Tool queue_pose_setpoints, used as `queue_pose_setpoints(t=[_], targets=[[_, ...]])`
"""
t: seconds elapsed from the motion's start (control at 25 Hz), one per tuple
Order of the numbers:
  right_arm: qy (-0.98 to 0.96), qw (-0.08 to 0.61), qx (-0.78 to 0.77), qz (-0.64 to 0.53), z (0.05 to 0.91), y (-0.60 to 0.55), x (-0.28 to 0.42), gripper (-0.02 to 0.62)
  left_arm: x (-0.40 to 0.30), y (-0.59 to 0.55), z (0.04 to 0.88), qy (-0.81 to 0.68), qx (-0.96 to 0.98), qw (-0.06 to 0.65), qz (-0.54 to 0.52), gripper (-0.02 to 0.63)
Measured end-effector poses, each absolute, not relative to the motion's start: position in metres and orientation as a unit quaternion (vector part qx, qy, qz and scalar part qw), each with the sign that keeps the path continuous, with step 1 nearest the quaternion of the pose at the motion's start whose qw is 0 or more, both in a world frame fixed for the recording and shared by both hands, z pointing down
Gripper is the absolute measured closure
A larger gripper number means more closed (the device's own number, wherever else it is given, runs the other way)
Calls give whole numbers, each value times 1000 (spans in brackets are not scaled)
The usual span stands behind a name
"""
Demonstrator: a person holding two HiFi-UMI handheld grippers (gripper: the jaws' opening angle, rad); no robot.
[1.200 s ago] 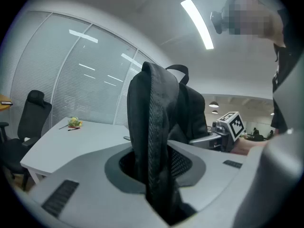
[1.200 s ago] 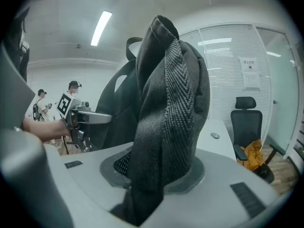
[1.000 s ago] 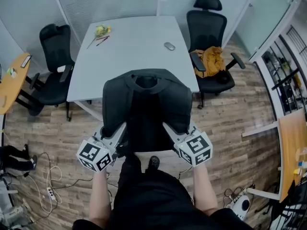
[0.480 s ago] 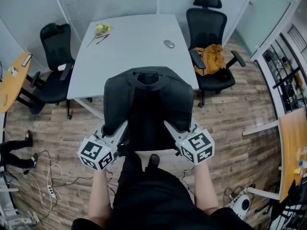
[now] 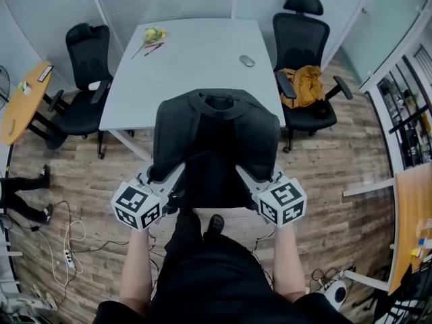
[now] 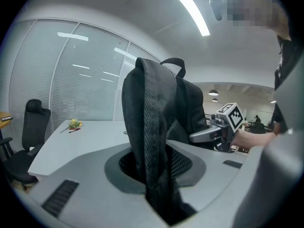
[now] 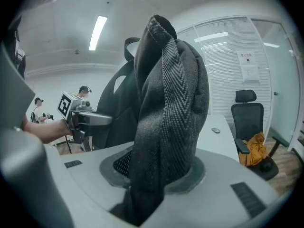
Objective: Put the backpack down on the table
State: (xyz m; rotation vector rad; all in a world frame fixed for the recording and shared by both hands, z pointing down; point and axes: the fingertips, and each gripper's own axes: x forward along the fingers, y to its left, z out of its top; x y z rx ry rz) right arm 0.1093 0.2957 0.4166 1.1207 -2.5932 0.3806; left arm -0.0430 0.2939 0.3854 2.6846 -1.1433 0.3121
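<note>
I hold a black backpack point(image 5: 216, 133) upright in the air over the near edge of the white table point(image 5: 189, 66). My left gripper point(image 5: 177, 175) is shut on its left shoulder strap point(image 6: 149, 141), which runs down between the jaws in the left gripper view. My right gripper point(image 5: 244, 174) is shut on the right shoulder strap point(image 7: 164, 127), a grey woven band filling the gap between its jaws. Each gripper shows in the other's view: the right gripper point(image 6: 223, 127) and the left gripper point(image 7: 78, 115). The backpack's bottom is hidden behind its own body.
On the table lie a grey mouse point(image 5: 247, 60) and yellow flowers with pens point(image 5: 154, 36). Black office chairs stand at the left point(image 5: 88, 52) and right point(image 5: 304, 32), the right one with an orange jacket point(image 5: 305, 86). A round wooden table point(image 5: 23, 100) and a person's legs point(image 5: 20, 187) are at the left.
Both grippers keep their hold and the backpack hangs much as before. The head view has shifted a little, and the person's legs at the left have stepped further along.
</note>
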Motion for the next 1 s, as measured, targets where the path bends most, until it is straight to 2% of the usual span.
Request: queue_pose_setpoints(t=[1.0], targets=[[-889, 160, 406, 137, 417, 220, 85, 456, -68, 213, 392, -370, 917, 118, 97, 503]])
